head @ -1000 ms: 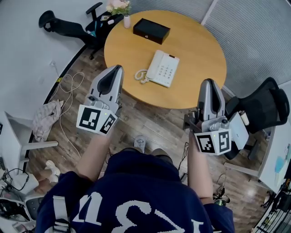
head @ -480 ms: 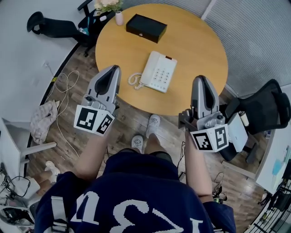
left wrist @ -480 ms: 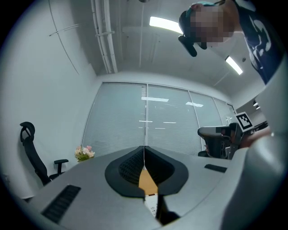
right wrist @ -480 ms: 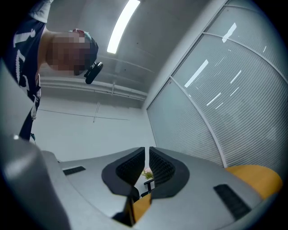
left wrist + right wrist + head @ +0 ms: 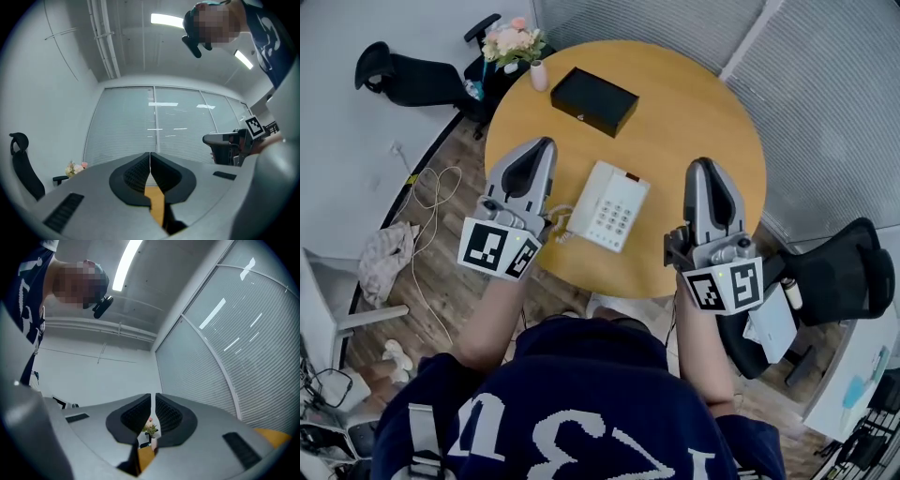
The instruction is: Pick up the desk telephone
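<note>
A white desk telephone [image 5: 608, 204] with a coiled cord [image 5: 560, 219] lies near the front edge of the round wooden table [image 5: 694, 112]. My left gripper [image 5: 539, 150] hangs just left of the phone, over the table's edge, jaws shut and empty. To the phone's right my right gripper [image 5: 703, 169] stands above the table, also shut with nothing in it. In the left gripper view the left gripper [image 5: 150, 157] points slightly upward at the blinds, pads together. The right gripper [image 5: 153, 399] in its own view shows a hairline gap and a flower vase [image 5: 151, 430] beyond.
A black box [image 5: 594, 101] lies on the far side of the table, with a vase of flowers [image 5: 518, 49] at its far left rim. Black office chairs stand at the upper left [image 5: 403, 70] and lower right [image 5: 834, 281]. Cables [image 5: 427, 202] and a cloth [image 5: 382, 258] lie on the wooden floor.
I have moved toward the table: both grippers went from in front of its edge to either side of the telephone. Jaws stayed shut.
</note>
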Demonstrator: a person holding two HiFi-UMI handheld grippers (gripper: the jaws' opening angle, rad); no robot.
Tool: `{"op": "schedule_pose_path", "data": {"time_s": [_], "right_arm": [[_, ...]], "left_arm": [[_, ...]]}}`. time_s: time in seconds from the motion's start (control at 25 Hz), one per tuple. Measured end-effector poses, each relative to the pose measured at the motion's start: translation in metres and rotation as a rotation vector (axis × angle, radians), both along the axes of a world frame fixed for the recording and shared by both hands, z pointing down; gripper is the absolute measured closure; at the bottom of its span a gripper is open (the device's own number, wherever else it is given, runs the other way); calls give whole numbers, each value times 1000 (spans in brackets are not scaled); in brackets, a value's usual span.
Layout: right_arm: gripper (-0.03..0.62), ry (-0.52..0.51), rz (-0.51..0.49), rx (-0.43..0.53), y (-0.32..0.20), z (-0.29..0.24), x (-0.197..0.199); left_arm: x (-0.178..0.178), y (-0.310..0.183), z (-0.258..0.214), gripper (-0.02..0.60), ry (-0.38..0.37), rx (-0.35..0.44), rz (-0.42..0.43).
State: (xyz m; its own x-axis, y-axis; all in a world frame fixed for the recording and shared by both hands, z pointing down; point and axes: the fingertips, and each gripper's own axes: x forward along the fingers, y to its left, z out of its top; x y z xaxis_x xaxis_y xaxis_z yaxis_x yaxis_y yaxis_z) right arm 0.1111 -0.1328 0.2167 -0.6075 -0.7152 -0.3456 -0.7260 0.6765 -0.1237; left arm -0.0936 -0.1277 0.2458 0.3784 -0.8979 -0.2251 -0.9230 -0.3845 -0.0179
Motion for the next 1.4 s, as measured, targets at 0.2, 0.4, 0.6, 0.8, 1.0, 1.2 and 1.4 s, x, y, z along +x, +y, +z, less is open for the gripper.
{"op": "schedule_pose_path", "data": {"time_s": [0.2,0.4,0.6,0.8,1.0,1.2,1.4], "right_arm": [[563,0,-11,-9,-38,1,10],[565,-1,14,-34,-66,12,14],[565,9,47,-52,-80,18,10],[565,30,95,-66,-91,21,5],[565,38,143,-88,-96,27,0],[563,37,166,-149,-97,46,-4],[563,69,175,-236,-98,81,-7]], "left_arm": [[11,-31,-2,563,-5,-3,-16],[12,-57,4,563,10,-15,-15],[8,-80,9,564,29,-29,12],[9,-101,11,563,32,-28,68],[5,-112,12,563,50,-32,125],[3,-119,35,563,57,-95,173],[14,-118,72,563,19,-179,239]]}}
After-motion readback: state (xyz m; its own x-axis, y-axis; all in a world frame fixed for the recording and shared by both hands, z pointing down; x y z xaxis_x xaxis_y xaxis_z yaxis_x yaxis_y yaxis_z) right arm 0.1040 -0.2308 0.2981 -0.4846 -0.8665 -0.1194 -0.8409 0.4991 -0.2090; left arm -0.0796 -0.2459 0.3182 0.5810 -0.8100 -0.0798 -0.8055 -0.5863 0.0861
